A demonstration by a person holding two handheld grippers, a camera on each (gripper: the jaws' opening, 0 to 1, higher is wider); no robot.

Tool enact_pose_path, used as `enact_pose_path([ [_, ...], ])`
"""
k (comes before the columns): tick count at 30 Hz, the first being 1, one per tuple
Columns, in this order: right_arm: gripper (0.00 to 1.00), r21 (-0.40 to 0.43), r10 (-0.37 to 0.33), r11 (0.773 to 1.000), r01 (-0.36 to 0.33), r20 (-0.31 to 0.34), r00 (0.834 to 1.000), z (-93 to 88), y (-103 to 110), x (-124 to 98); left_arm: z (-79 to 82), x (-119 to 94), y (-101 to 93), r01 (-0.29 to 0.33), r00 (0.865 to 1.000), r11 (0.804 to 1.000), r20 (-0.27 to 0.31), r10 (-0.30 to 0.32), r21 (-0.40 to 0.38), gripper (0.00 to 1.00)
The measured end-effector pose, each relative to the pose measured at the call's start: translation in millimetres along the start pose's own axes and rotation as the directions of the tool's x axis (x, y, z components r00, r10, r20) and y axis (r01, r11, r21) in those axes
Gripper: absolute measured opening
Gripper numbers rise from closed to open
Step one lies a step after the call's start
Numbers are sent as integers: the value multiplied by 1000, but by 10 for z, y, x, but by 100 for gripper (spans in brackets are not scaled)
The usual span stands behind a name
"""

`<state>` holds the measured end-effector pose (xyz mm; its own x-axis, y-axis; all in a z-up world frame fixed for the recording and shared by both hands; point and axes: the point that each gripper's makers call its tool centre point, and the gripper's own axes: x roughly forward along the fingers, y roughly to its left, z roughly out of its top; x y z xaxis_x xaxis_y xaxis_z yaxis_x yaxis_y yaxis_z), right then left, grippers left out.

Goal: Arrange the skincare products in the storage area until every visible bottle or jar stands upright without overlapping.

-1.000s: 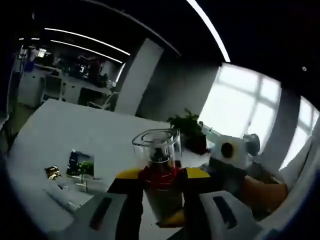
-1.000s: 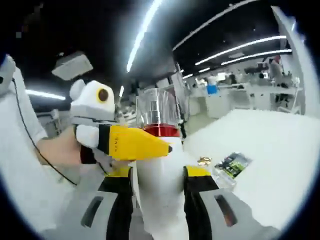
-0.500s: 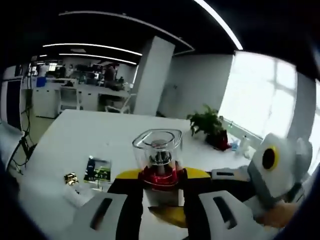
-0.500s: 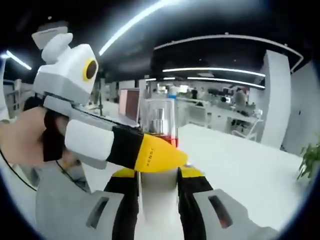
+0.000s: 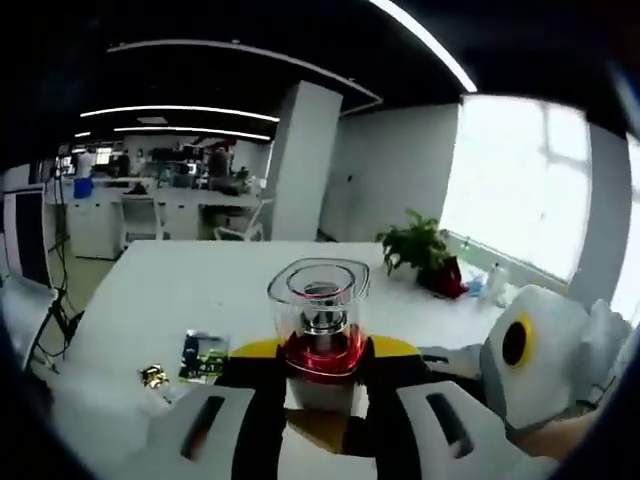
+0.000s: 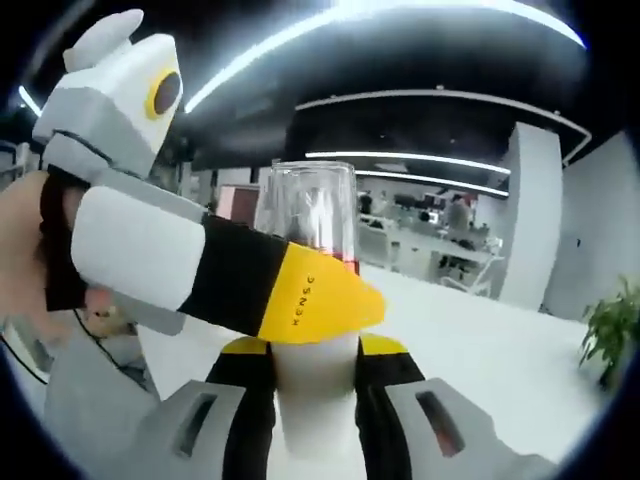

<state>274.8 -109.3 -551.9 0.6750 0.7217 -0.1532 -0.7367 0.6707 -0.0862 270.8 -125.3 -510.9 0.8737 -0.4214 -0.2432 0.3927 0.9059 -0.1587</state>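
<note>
Gripping one bottle [image 5: 318, 325] with both tongs, left tongs [image 5: 318, 365], right tongs [image 6: 315, 365]

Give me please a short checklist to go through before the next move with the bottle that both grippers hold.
1. Left gripper closed on the bottle at its red collar: ok, yellow-tipped fingers sit on both sides.
2. Right gripper closed on the white body of the bottle: ok.
3. Bottle upright: ok, the clear cap points up against the table and walls.
4. Clear cap seated: cannot tell.
5. Free place on the white table to set it down: ok.
6. Small box and gold item lying flat away from the bottle: ok.
</note>
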Motion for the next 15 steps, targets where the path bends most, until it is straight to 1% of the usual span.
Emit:
enact_pose_path([
  [1,28,18,1,1000,-1,15,1000,13,-10,-10,7,0,-12,3,1000,1000,3,-3,2,25],
  [2,28,54,20,998,-22,41,999,33,-2,-30,18,-3,-25,4,1000,1000,7,-4,6,25],
  [4,28,107,41,993,-47,58,997,36,-8,-44,40,11,-30,10,1000,999,20,-11,38,25],
  [5,28,145,64,987,-74,74,995,41,-9,-55,55,18,-52,17,1000,998,25,-19,59,24],
  [7,28,199,86,974,-105,102,991,60,-7,-95,76,25,-79,38,999,997,33,-40,61,24],
  [8,28,237,118,961,-144,122,986,71,-3,-100,91,24,-94,56,998,997,35,-57,50,24],
  [9,28,260,137,951,-168,135,981,78,-1,-112,106,24,-102,76,996,996,36,-78,54,24],
  [11,28,305,183,924,-230,174,967,94,-5,-142,120,21,-138,143,989,990,43,-143,0,24],
  [12,28,333,213,904,-267,191,958,97,-8,-169,108,21,-156,193,981,981,28,-192,-20,24],
  [13,28,340,228,896,-286,201,953,96,-7,-186,107,19,-158,220,975,973,17,-220,-65,24],
  [14,28,348,275,873,-341,226,935,116,36,-227,94,26,-196,287,958,954,3,-288,-85,25],
  [15,28,378,291,852,-362,233,928,121,59,-246,103,28,-211,322,946,942,1,-324,-91,26],
])
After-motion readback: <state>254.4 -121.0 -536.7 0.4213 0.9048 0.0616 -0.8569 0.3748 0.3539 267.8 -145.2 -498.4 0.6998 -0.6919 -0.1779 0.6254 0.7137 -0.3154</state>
